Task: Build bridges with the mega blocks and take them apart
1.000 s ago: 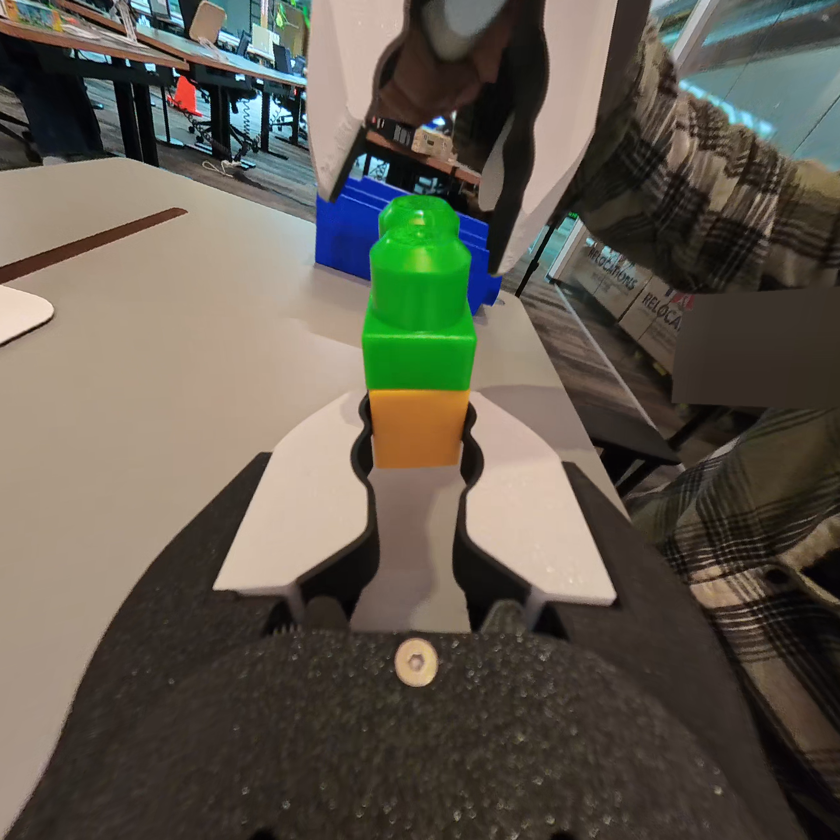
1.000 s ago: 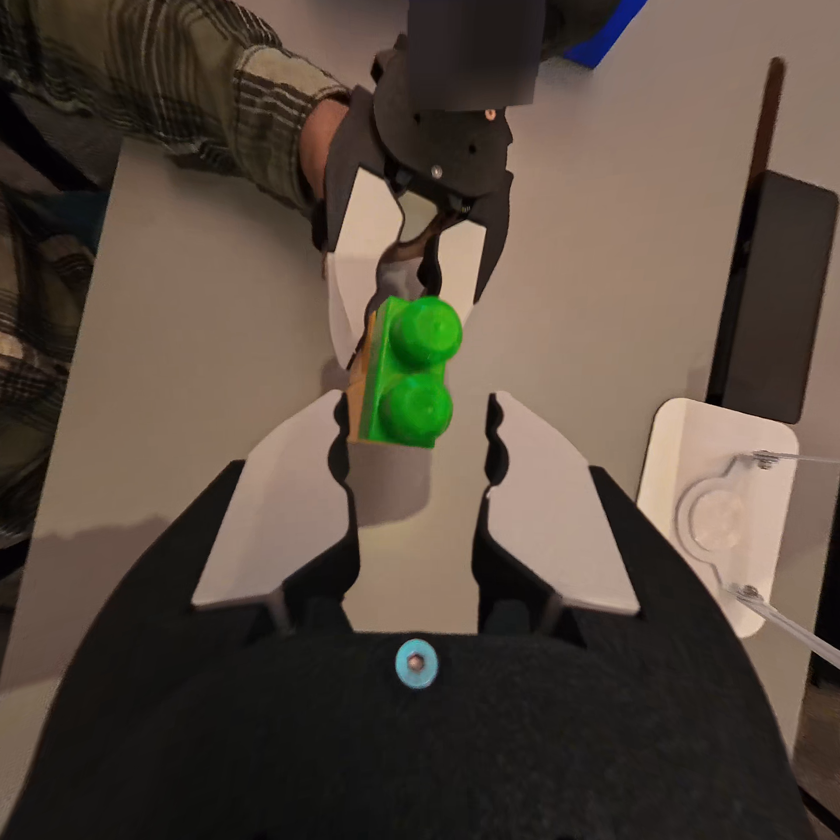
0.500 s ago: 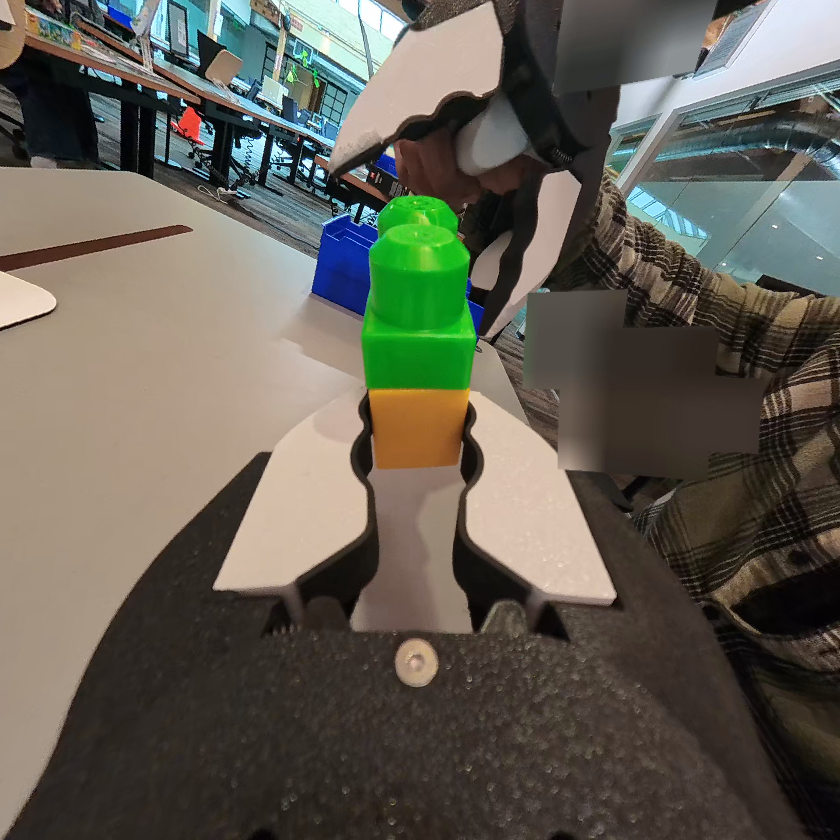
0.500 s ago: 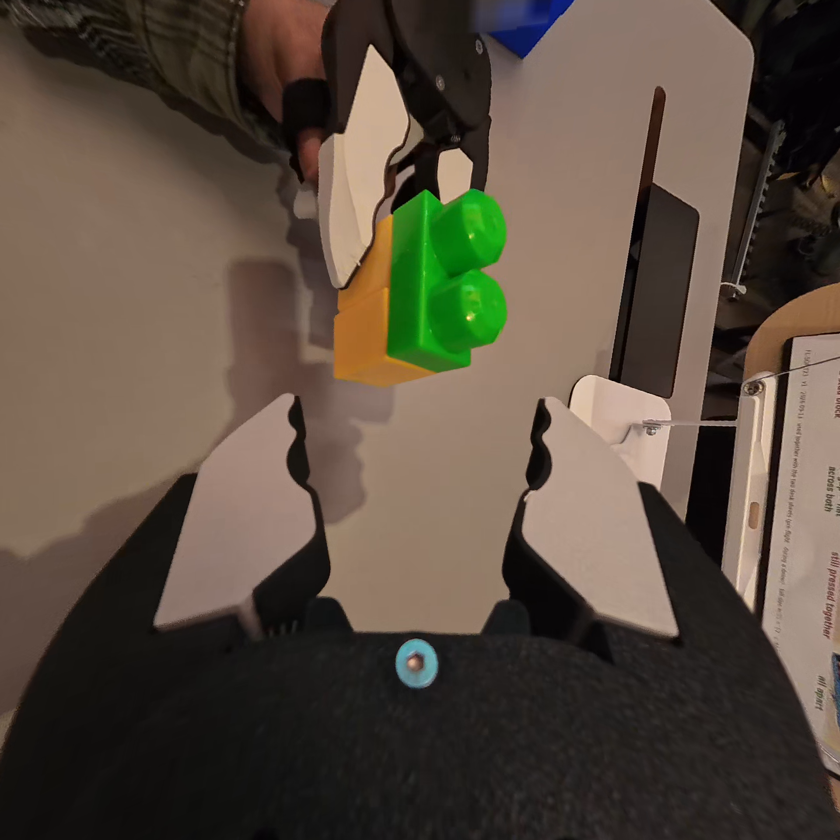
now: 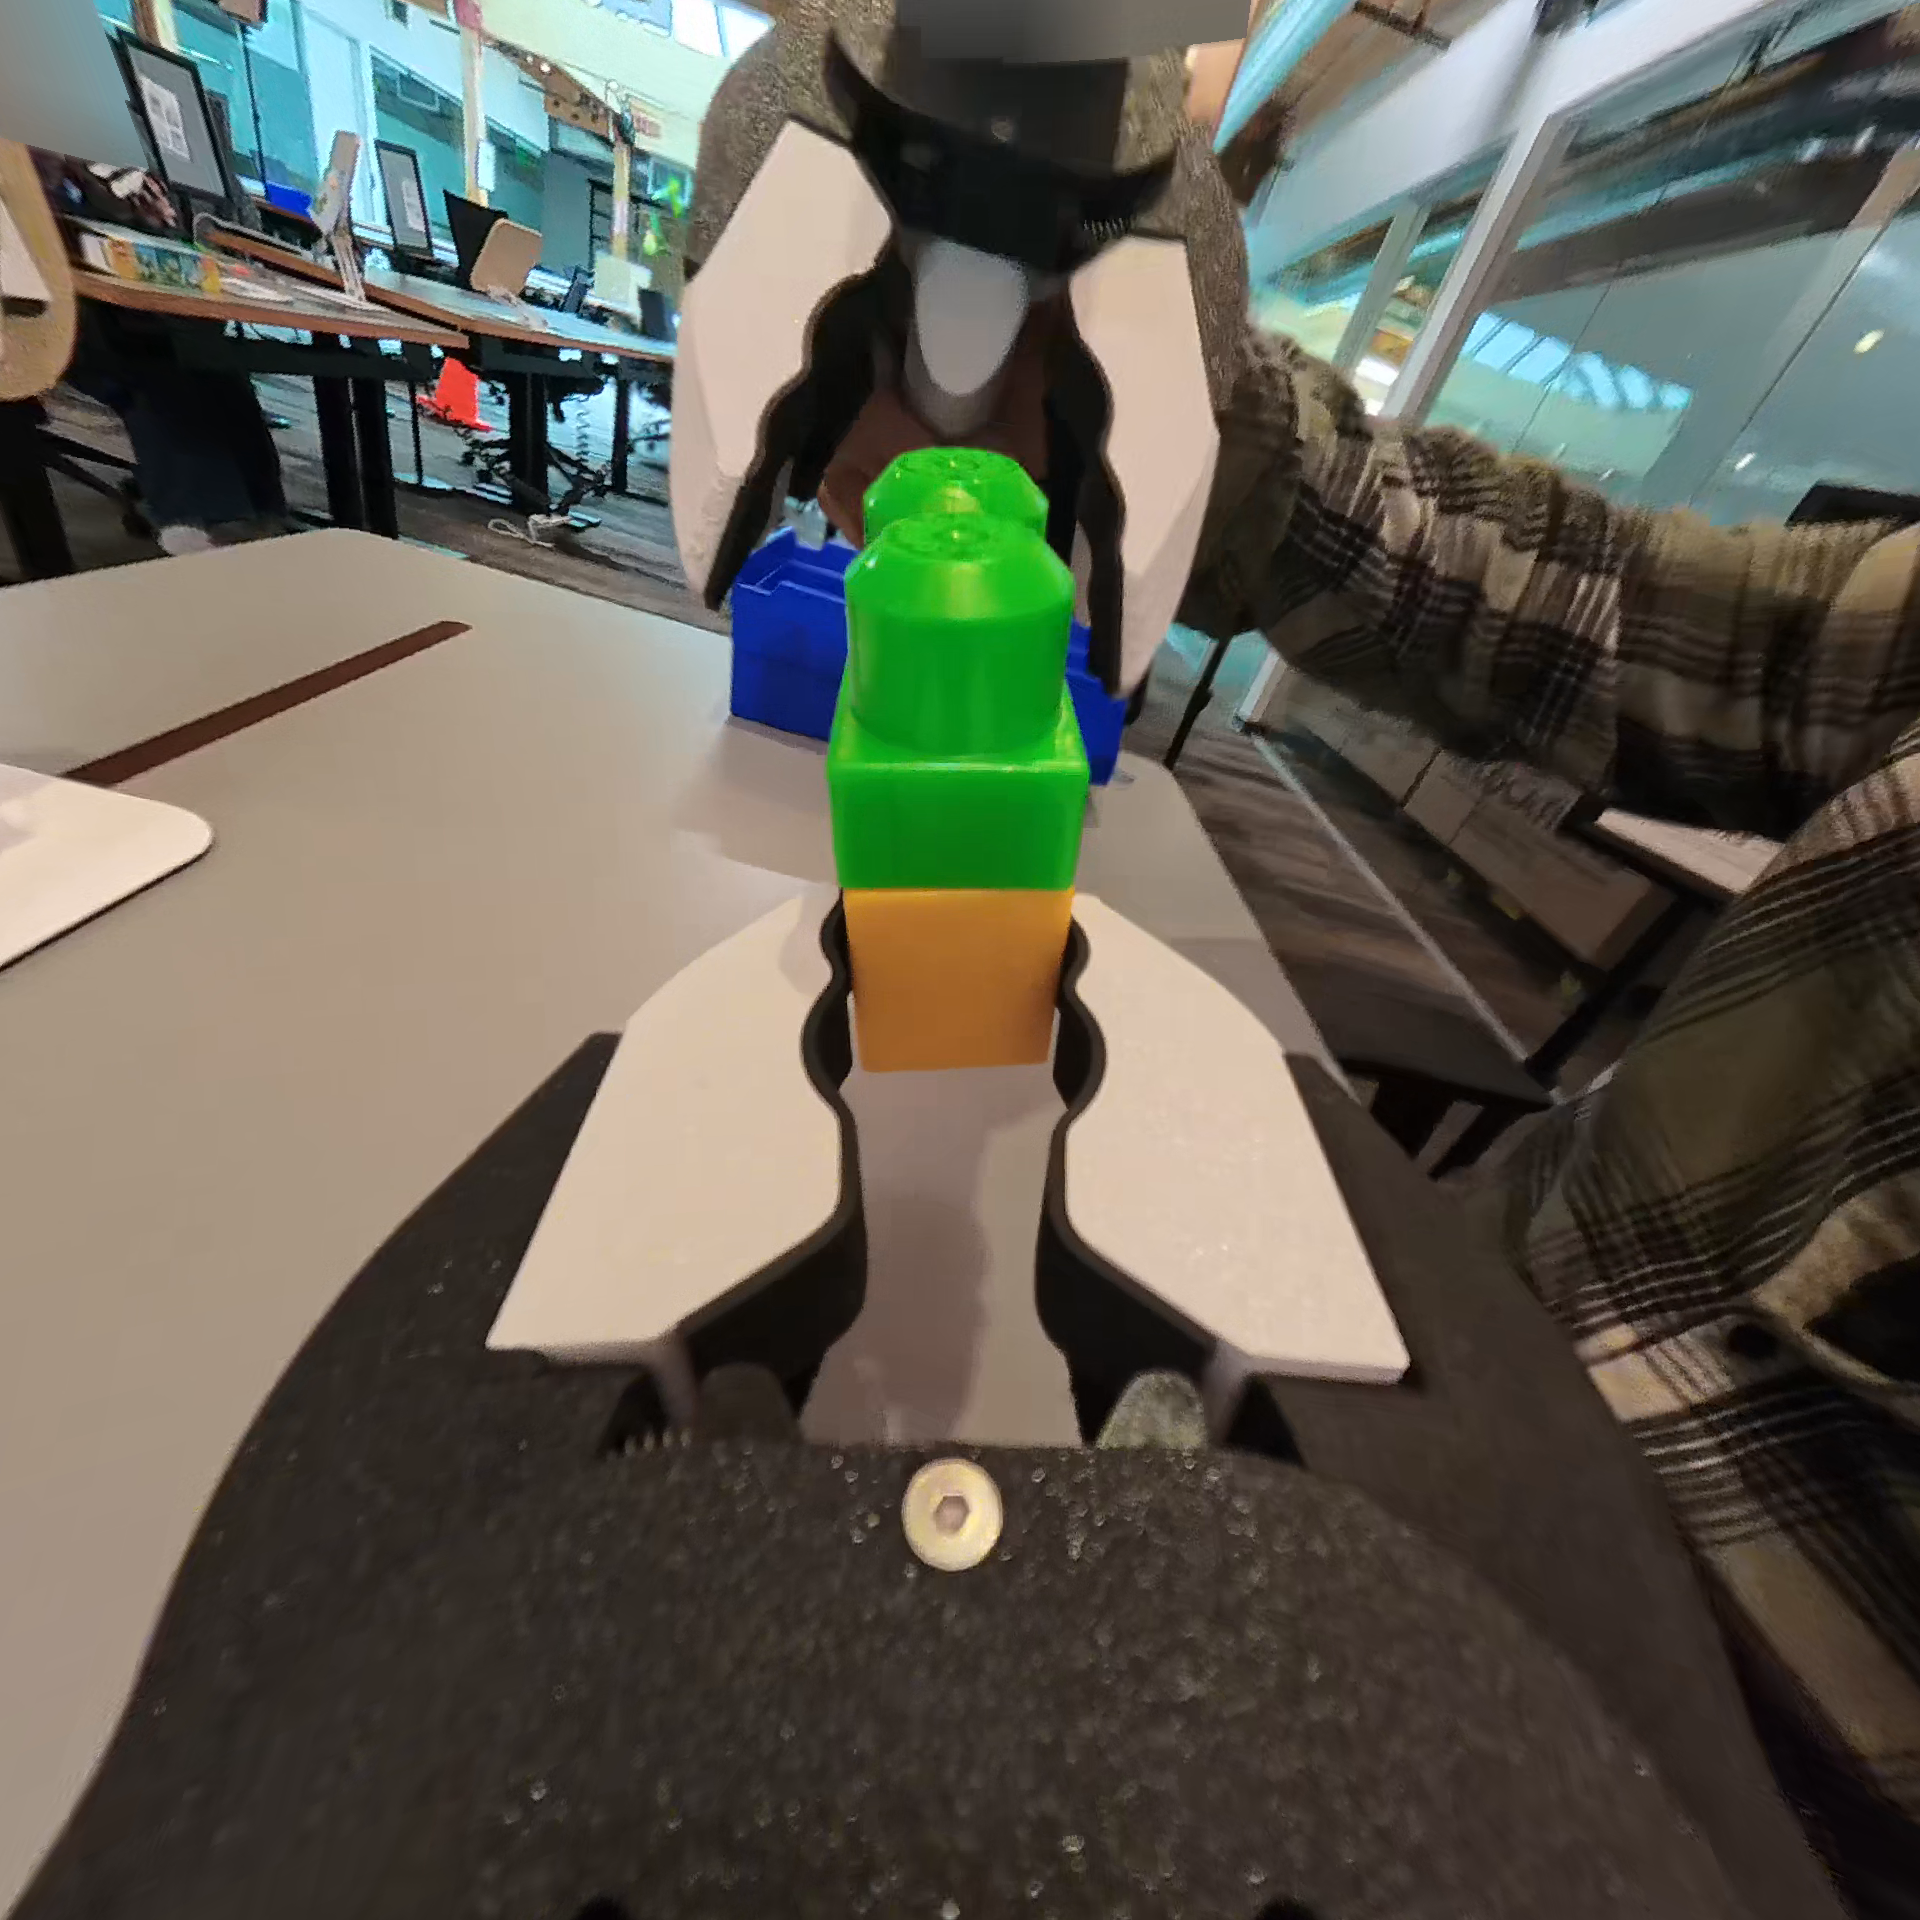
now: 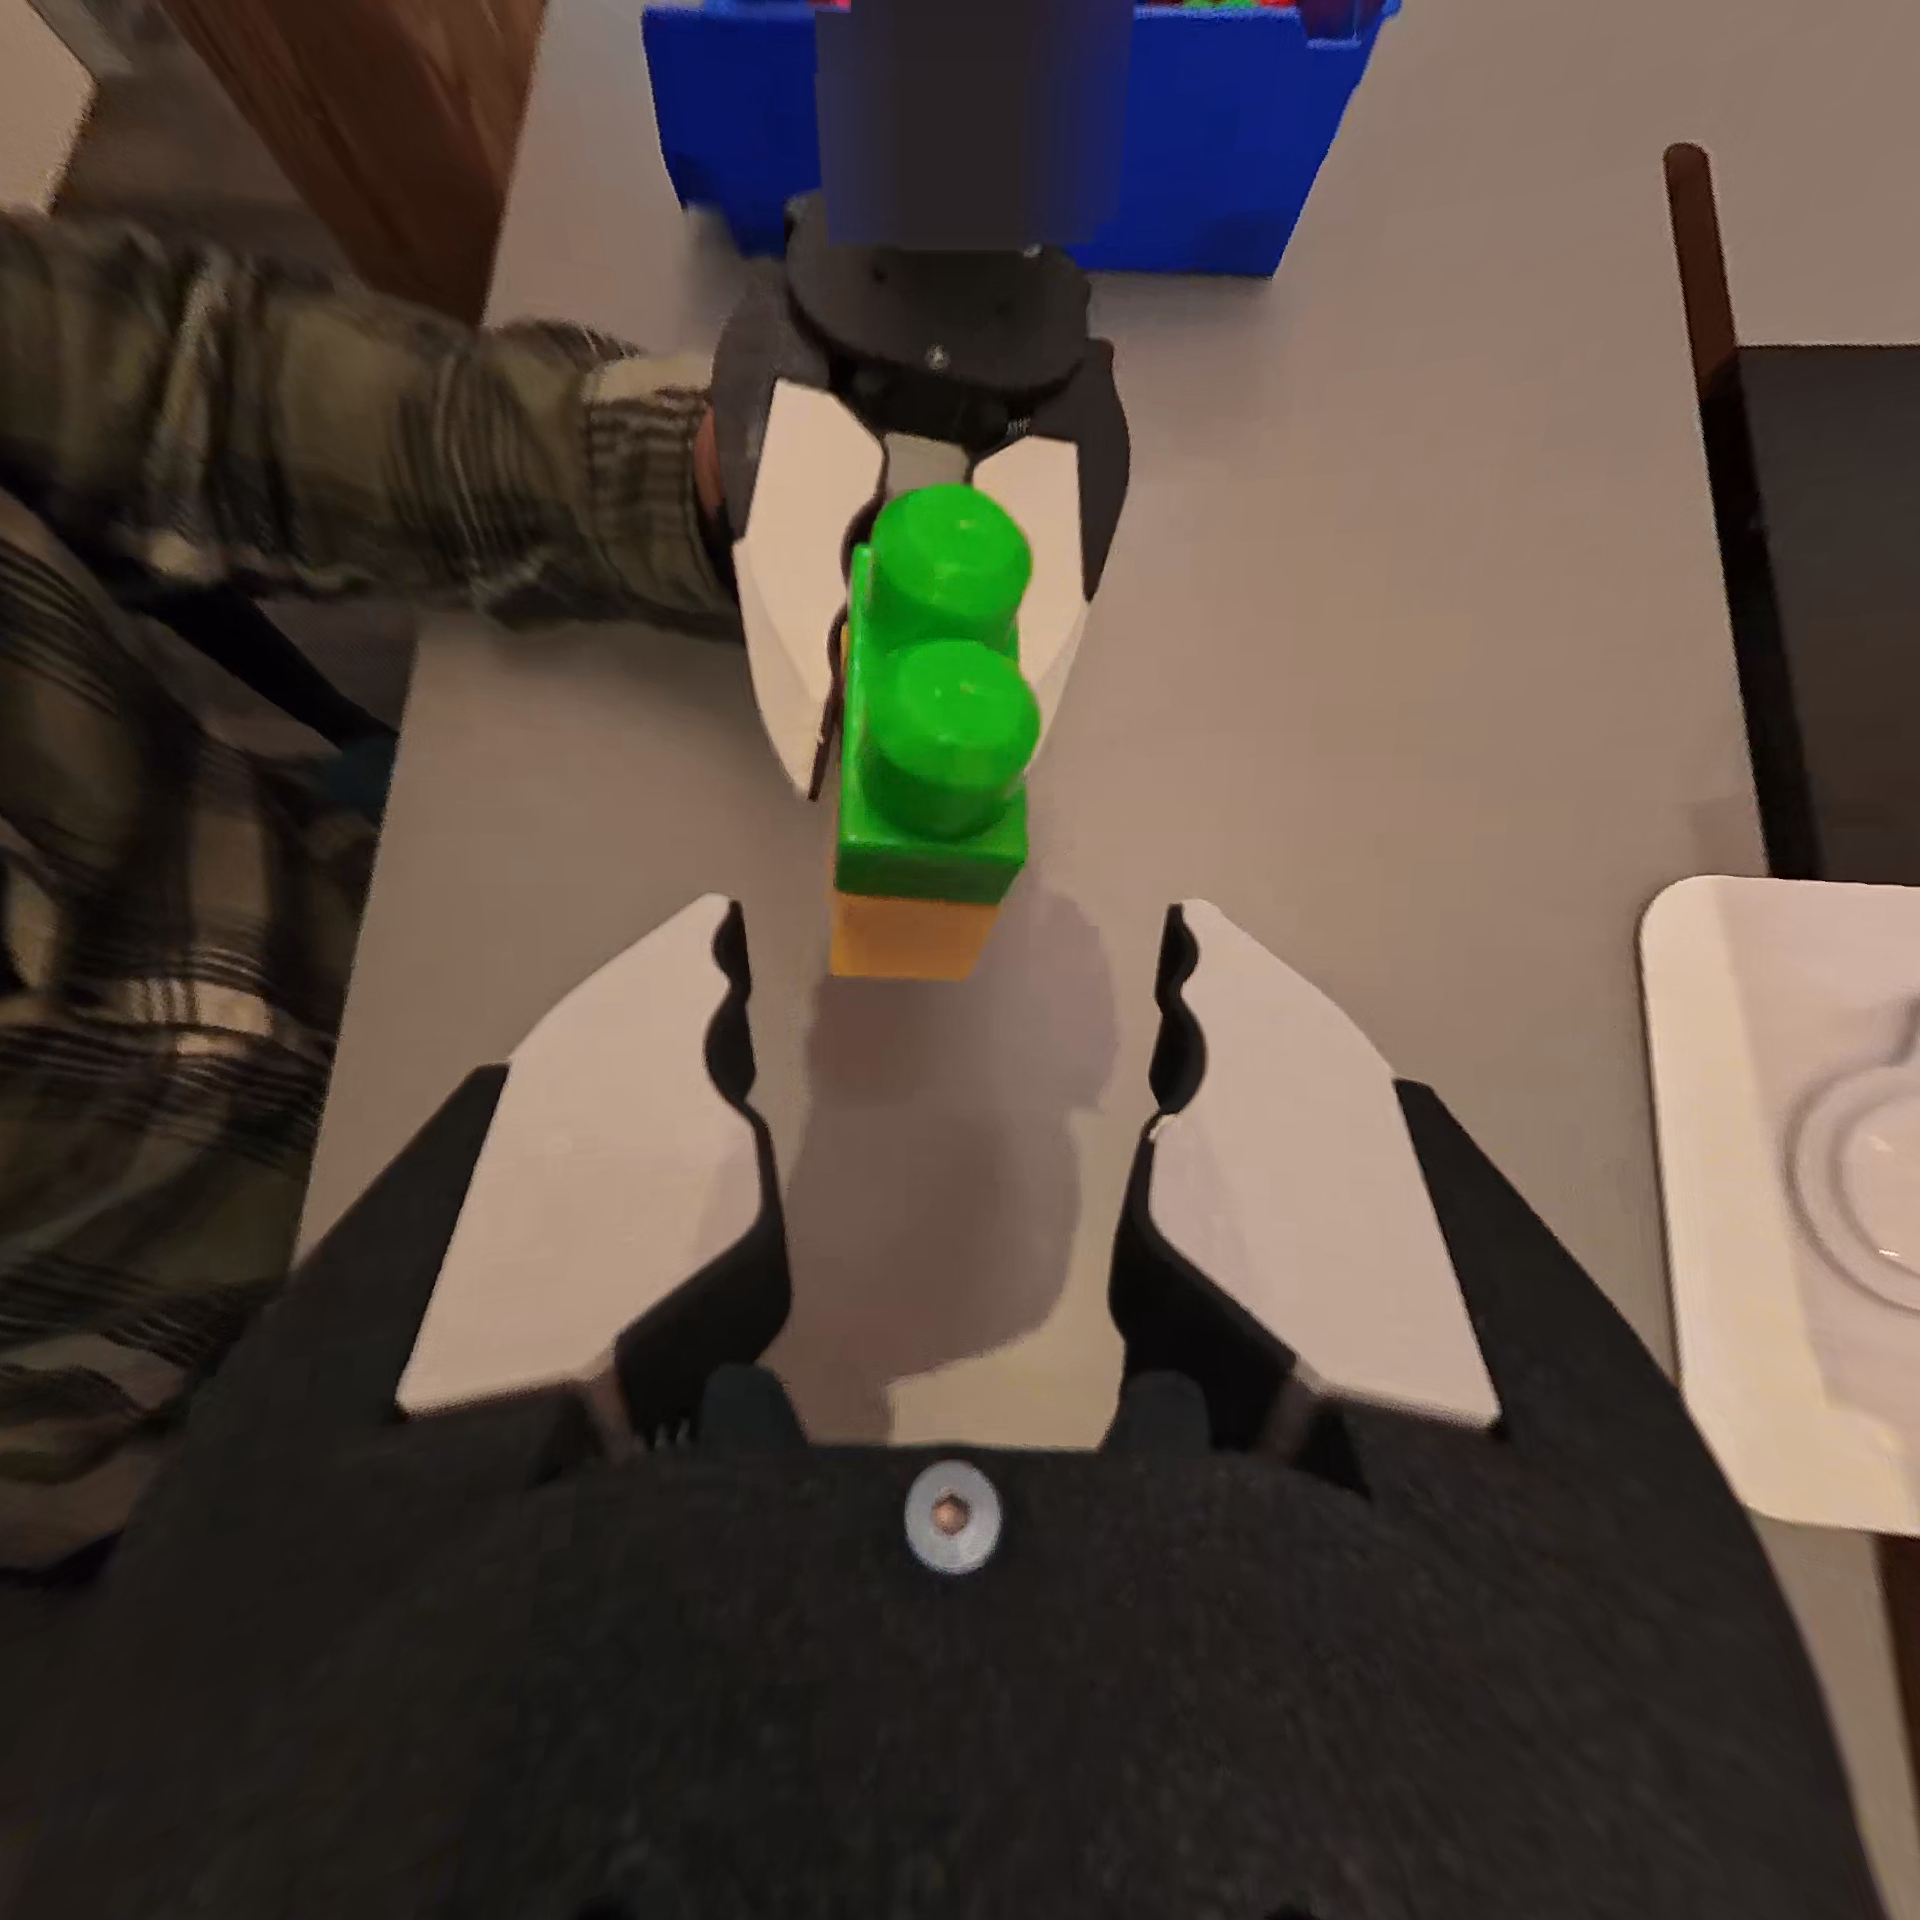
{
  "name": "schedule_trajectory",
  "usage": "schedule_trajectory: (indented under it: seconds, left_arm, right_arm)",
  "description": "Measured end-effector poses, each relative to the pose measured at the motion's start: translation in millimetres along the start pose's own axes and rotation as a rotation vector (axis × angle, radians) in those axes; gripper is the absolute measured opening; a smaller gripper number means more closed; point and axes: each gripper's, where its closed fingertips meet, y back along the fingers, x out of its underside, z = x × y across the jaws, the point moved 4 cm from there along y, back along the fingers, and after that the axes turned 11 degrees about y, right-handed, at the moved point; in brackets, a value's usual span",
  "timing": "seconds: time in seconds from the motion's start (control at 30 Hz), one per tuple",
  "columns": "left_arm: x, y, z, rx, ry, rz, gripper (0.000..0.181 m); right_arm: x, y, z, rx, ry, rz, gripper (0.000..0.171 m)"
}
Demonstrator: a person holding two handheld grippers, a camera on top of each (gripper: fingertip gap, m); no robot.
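Note:
My left gripper (image 5: 956,977) is shut on an orange block (image 5: 956,982), held a little above the grey table (image 5: 416,883). A green two-stud block (image 5: 956,727) is stuck on top of it. My right gripper (image 6: 951,914) is open and empty, facing the left one, with its fingertips just short of the near end of the stack. In the right wrist view I see the green block (image 6: 935,727), the orange block (image 6: 909,935) and the left gripper (image 6: 925,717) behind them. In the left wrist view the right gripper (image 5: 920,634) stands open behind the green studs.
A blue bin (image 5: 790,644) stands at the table's far edge and also shows in the right wrist view (image 6: 727,135). A white stand (image 6: 1787,1195) lies to the right. A plaid sleeve (image 5: 1558,644) reaches in from the right. The gap from one gripper's tips to the other's is roughly 5 cm.
My right gripper has swung round from above to face the left gripper head on, still open. The left gripper has kept hold of the orange and green stack.

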Motion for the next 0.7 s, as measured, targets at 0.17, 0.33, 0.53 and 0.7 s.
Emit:
schedule_trajectory:
  seconds: [0.17, 0.33, 0.53, 0.7]
  left_arm:
    - [8, -6, 2, -0.076, -0.093, 0.075, 0.036]
    - [9, -9, 1, -0.079, -0.103, 0.079, 0.036]
    - [6, -9, -1, -0.070, -0.103, 0.050, 0.036]
    - [5, -9, -3, -0.080, -0.111, 0.039, 0.036]
  right_arm:
    - [0, 3, 2, 0.008, 0.003, -0.061, 0.063]
    - [4, -7, 9, -0.026, -0.007, -0.041, 0.057]
    - [4, -15, 10, -0.042, -0.014, -0.047, 0.036]
    - [4, -13, 11, -0.025, -0.017, -0.079, 0.035]
